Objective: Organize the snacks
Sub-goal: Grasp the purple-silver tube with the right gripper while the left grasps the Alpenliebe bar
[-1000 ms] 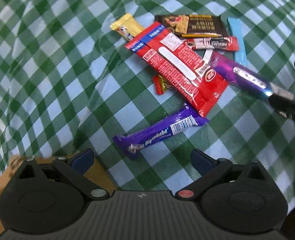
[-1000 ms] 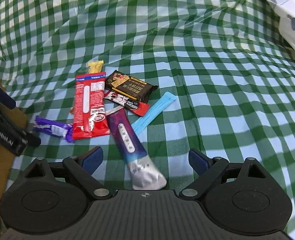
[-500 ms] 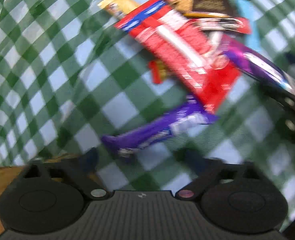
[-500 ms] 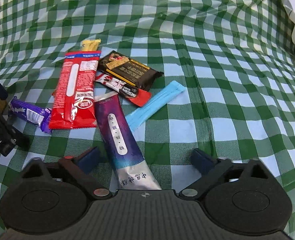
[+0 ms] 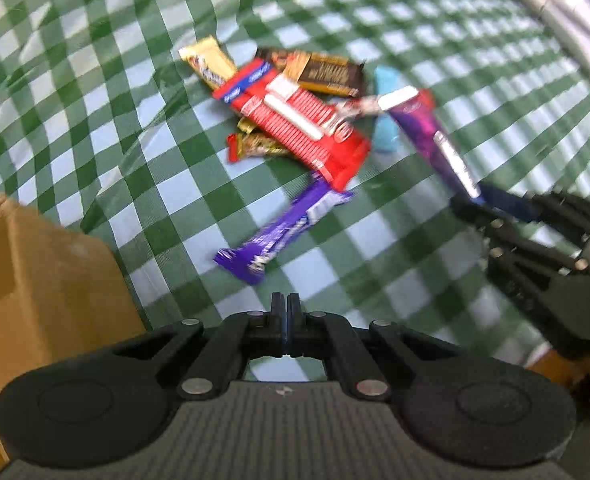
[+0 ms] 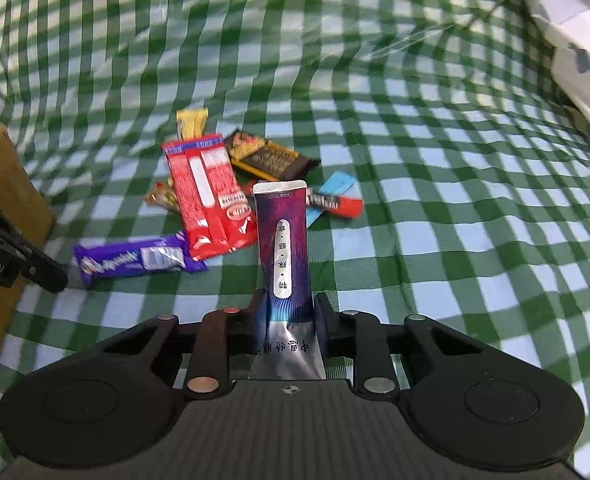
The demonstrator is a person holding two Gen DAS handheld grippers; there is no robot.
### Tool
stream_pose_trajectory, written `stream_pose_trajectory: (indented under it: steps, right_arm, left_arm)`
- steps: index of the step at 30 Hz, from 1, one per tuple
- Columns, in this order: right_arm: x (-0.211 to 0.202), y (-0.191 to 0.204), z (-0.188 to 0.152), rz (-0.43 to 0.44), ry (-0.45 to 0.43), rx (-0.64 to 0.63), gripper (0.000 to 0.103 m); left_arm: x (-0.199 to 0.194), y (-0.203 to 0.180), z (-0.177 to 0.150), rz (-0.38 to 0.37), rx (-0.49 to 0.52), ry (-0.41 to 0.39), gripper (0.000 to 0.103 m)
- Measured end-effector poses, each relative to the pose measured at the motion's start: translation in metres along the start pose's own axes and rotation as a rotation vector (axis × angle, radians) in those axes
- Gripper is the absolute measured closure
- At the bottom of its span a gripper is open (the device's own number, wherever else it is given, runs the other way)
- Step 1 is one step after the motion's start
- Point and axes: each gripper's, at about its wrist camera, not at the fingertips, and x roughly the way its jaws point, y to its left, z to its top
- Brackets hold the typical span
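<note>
My right gripper [image 6: 287, 312] is shut on a long purple-and-silver snack packet [image 6: 282, 248] and holds it lifted off the cloth; it also shows in the left wrist view [image 5: 435, 140]. My left gripper [image 5: 286, 320] is shut and empty, just short of a purple Alpenliebe bar [image 5: 283, 232], which also shows in the right wrist view [image 6: 135, 260]. A pile lies beyond: a red packet [image 6: 207, 196], a dark chocolate bar [image 6: 271, 156], a yellow bar [image 6: 191, 124], a light blue stick [image 6: 331, 192] and a small red-gold sweet [image 5: 255, 146].
A brown cardboard box [image 5: 35, 280] stands at the left, beside my left gripper. The green-and-white checked cloth [image 6: 455, 200] covers the table, wrinkled at the back. A white crumpled sheet [image 6: 567, 40] lies at the far right.
My right gripper has closed on the purple-and-silver packet and lifted it. My left gripper has shut with nothing in it and drawn back from the Alpenliebe bar.
</note>
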Motion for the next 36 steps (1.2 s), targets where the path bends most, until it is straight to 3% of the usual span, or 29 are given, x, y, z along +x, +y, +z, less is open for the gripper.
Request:
stream_pose_trajectory:
  steps: [7, 14, 17, 24, 29, 31, 32, 33, 35, 36]
  right_arm:
    - [-0.055, 0.012, 0.005, 0.026, -0.082, 0.063, 0.077]
    - [-0.111, 0.035, 0.003, 0.072, -0.136, 0.092, 0.077]
    - [-0.129, 0.046, 0.001, 0.087, -0.147, 0.091, 0.077]
    - [-0.162, 0.065, -0.005, 0.102, -0.165, 0.072, 0.077]
    - [-0.165, 0.060, -0.011, 0.070, -0.156, 0.076, 0.077]
    - [-0.159, 0.050, -0.014, 0.050, -0.140, 0.098, 0.077]
    - [-0.155, 0.045, -0.015, 0.037, -0.128, 0.111, 0.077]
    - [-0.151, 0.039, -0.017, 0.027, -0.118, 0.126, 0.077]
    - [-0.140, 0.025, -0.019, 0.013, -0.094, 0.153, 0.077]
    - [-0.134, 0.019, -0.021, 0.006, -0.085, 0.162, 0.077]
  left_arm:
    - [-0.062, -0.004, -0.023, -0.045, -0.094, -0.120, 0.103]
    - [-0.117, 0.023, -0.060, -0.100, -0.199, -0.209, 0.103]
    - [-0.139, 0.031, -0.076, -0.090, -0.226, -0.242, 0.103]
    - [-0.172, 0.038, -0.106, -0.082, -0.233, -0.298, 0.103]
    - [-0.160, 0.028, -0.089, -0.108, -0.170, -0.273, 0.103]
    - [-0.143, 0.018, -0.069, -0.115, -0.114, -0.258, 0.091]
    - [-0.130, 0.012, -0.056, -0.119, -0.096, -0.240, 0.072]
    - [-0.117, 0.008, -0.045, -0.119, -0.081, -0.221, 0.046]
    - [-0.086, -0.002, -0.024, -0.071, -0.060, -0.199, 0.028]
    - [-0.069, -0.007, -0.014, -0.046, -0.044, -0.185, 0.025]
